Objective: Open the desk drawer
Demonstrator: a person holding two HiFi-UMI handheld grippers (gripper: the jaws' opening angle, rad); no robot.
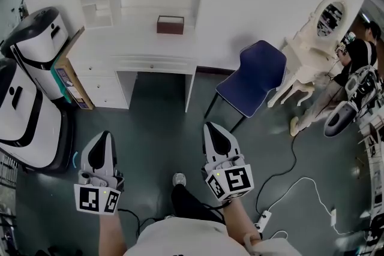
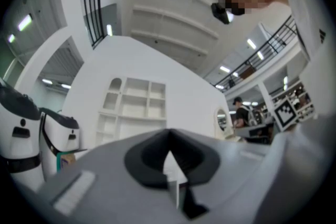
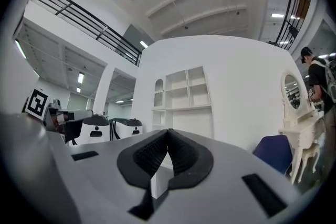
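The white desk (image 1: 99,45) stands against the wall ahead, under a shelf unit. Its shallow centre drawer (image 1: 153,64) is closed and has a small knob; a stack of closed side drawers (image 1: 103,86) sits at its left. Both grippers hang low over the dark floor, well short of the desk and touching nothing. My left gripper (image 1: 103,136) (image 2: 169,134) is shut and empty. My right gripper (image 1: 211,128) (image 3: 168,132) is shut and empty too. Both gripper views look towards the desk's shelves (image 3: 186,92).
A brown box (image 1: 170,24) sits on the desktop. A blue chair (image 1: 252,78) stands right of the desk, with a cream vanity table (image 1: 318,39) and a person (image 1: 360,57) beyond. Two white machines (image 1: 30,69) and a leaning board (image 1: 69,78) are left. Cables (image 1: 288,189) cross the floor.
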